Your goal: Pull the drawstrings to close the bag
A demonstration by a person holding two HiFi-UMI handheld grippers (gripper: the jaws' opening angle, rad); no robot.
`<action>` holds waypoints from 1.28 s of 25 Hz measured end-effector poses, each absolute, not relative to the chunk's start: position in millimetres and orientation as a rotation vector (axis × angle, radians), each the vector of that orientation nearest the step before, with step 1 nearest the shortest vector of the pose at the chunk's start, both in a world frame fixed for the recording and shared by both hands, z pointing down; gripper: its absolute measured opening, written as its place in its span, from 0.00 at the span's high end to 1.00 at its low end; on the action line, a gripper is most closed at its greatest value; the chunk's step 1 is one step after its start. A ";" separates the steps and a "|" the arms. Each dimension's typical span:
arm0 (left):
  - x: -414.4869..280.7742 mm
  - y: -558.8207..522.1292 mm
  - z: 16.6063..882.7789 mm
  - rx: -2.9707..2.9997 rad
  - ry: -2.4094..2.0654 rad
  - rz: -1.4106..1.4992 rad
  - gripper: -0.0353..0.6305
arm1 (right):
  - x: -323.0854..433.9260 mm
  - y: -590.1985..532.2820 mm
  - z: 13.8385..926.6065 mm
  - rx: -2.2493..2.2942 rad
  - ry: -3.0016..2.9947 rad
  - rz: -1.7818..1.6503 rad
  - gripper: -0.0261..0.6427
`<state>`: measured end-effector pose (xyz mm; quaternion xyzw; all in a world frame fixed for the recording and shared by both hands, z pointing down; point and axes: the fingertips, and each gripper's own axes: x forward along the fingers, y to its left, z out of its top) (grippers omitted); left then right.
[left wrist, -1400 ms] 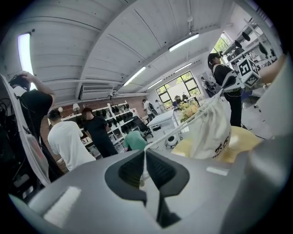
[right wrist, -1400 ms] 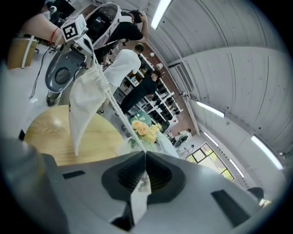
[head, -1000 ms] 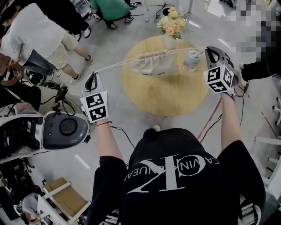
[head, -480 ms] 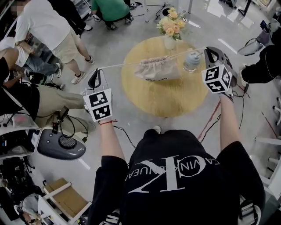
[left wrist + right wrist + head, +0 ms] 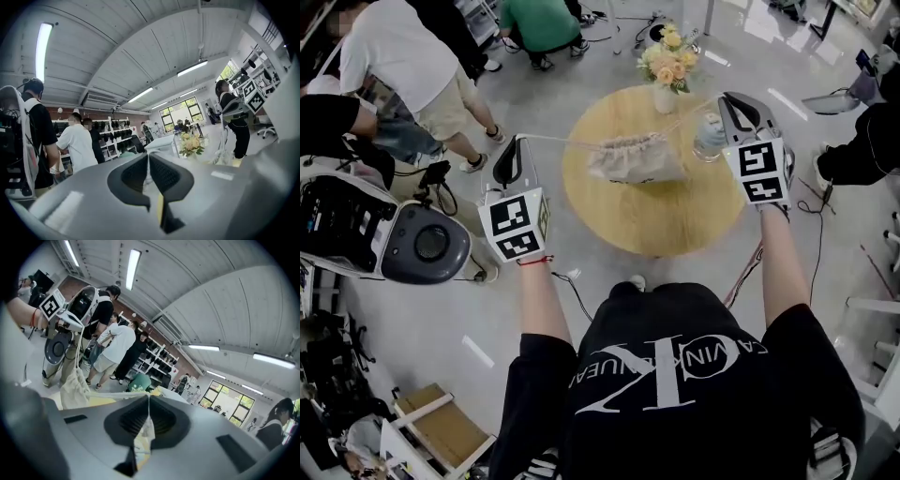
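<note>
A cream drawstring bag (image 5: 636,157) with its mouth gathered tight hangs on its cords over the round wooden table (image 5: 675,220). My left gripper (image 5: 518,142) is out to the bag's left, shut on the left drawstring (image 5: 562,142), which runs taut to the bag. My right gripper (image 5: 728,99) is to the bag's right, shut on the right drawstring (image 5: 689,117). In the left gripper view the cord is pinched between the closed jaws (image 5: 148,161). In the right gripper view a cord end is pinched too (image 5: 149,404), and the bag (image 5: 74,386) hangs below the left gripper (image 5: 65,320).
A vase of yellow flowers (image 5: 667,58) and a clear bottle (image 5: 709,137) stand at the table's far side, close to the right cord. A grey and white machine (image 5: 417,246) sits on the floor at left. Several people (image 5: 403,56) stand beyond it. Cables (image 5: 750,267) cross the floor.
Both grippers have risen with the cords held. The left one has come in closer to the table, and the bag's mouth has drawn tighter.
</note>
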<state>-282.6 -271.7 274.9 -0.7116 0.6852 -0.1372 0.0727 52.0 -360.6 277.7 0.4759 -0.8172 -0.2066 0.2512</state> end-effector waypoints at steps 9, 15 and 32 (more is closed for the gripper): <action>-253.7 -286.5 232.9 -2.206 1.981 -0.172 0.92 | 11.2 -352.2 236.6 1.346 -2.471 -0.466 0.93; -240.2 -293.6 213.4 -2.181 1.934 -0.119 0.92 | -6.7 -348.6 215.7 1.364 -2.534 -0.519 0.93; -239.9 -292.0 153.4 -2.131 1.876 0.079 0.92 | -21.6 -340.6 162.5 1.397 -2.614 -0.634 0.93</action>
